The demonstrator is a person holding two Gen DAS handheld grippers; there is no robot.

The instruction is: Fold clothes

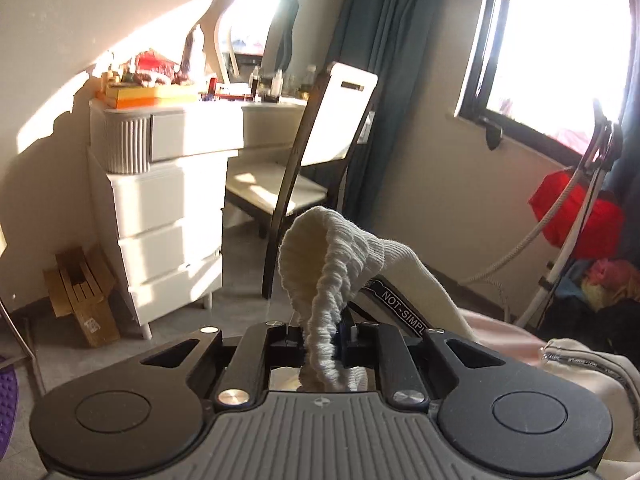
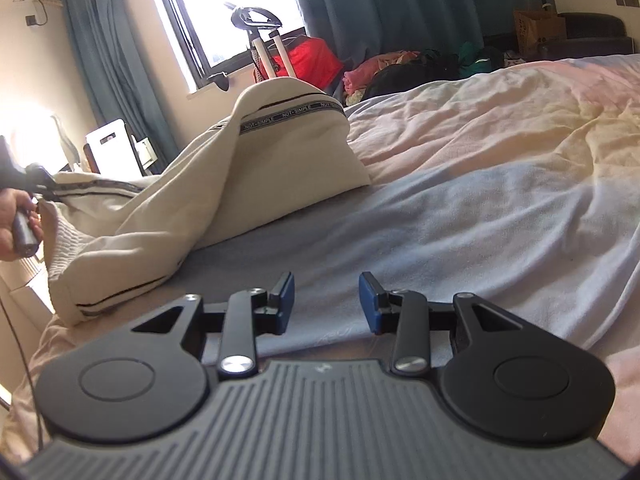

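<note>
A cream garment (image 2: 192, 196) with a black "NOT-SIMPLE" stripe lies bunched on the left of the bed (image 2: 480, 184). My left gripper (image 1: 320, 340) is shut on its ribbed cream cuff (image 1: 328, 264) and holds it lifted off the bed; the rest of the garment (image 1: 576, 368) trails off to the right. In the right wrist view the left gripper (image 2: 28, 184) shows at the far left with the person's hand. My right gripper (image 2: 326, 300) is open and empty, low over the grey-blue sheet, right of the garment's hem.
A white dresser (image 1: 168, 208) with clutter on top and a chair (image 1: 316, 152) stand beyond the bed. A window (image 1: 560, 40) with teal curtains, a red bag (image 1: 576, 216) and a pile of clothes (image 2: 400, 68) are by the far wall.
</note>
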